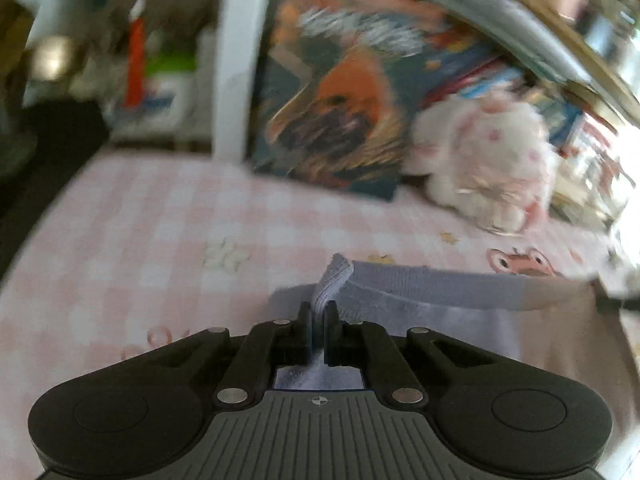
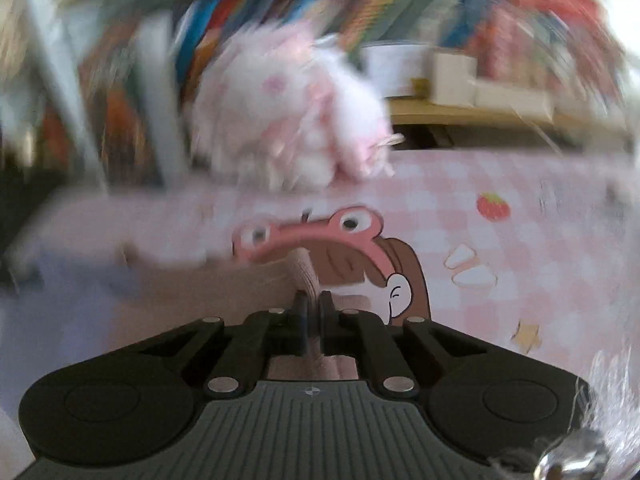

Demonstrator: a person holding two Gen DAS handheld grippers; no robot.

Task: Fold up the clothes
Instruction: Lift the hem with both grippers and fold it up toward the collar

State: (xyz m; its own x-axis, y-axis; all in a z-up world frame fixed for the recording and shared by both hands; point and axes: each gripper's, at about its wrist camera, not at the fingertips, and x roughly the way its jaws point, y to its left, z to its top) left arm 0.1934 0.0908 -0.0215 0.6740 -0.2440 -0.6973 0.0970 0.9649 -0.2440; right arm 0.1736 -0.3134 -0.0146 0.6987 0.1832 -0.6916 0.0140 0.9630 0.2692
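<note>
Lavender and pink knit garment (image 1: 432, 284) lies on the pink checked cloth (image 1: 132, 216); we see our left gripper (image 1: 319, 312) pinching its lavender ribbed edge, our right gripper (image 2: 313, 304) pinching its pink edge. Behind sits a plush toy (image 2: 296, 112).

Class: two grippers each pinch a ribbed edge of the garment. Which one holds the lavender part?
The left gripper: the ribbed fabric between its fingers is lavender, whereas the right gripper pinches a pinkish-beige ribbed edge.
</note>
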